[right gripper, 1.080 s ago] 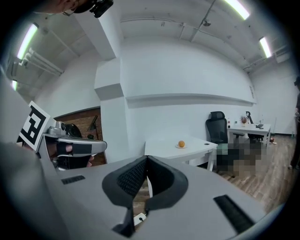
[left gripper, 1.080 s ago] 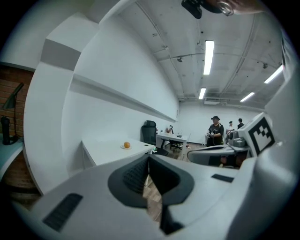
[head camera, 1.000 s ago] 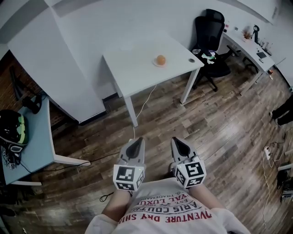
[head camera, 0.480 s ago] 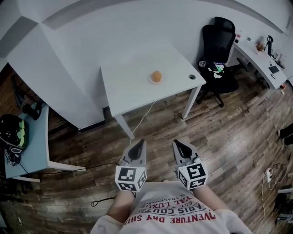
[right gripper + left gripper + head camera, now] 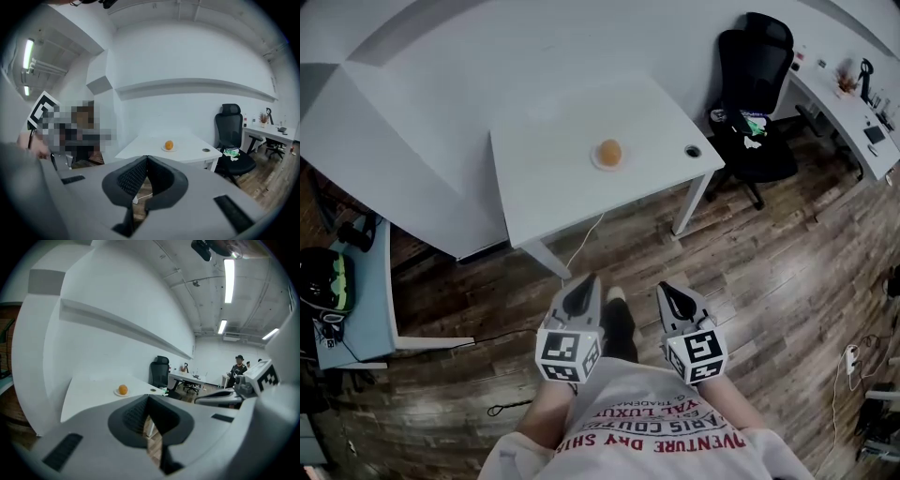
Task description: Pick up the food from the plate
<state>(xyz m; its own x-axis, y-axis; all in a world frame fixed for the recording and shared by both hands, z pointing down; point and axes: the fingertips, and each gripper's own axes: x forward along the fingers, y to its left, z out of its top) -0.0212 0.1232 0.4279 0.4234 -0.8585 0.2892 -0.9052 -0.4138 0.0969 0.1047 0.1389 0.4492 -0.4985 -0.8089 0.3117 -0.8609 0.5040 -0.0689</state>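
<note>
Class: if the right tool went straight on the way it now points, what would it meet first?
Most likely the near edge of the white table, left of the orange food on its plate. Nothing stands between the shut, empty right tool and it, though height is hard to judge.

My left hand-held gripper [image 5: 579, 298] and right hand-held gripper [image 5: 675, 300] sit side by side near my chest. Well ahead of both stands the desk [image 5: 544, 187], where the food [image 5: 608, 151] lies on a plate [image 5: 609, 168]. An office chair [image 5: 757, 84] stands farther ahead to their right.
</note>
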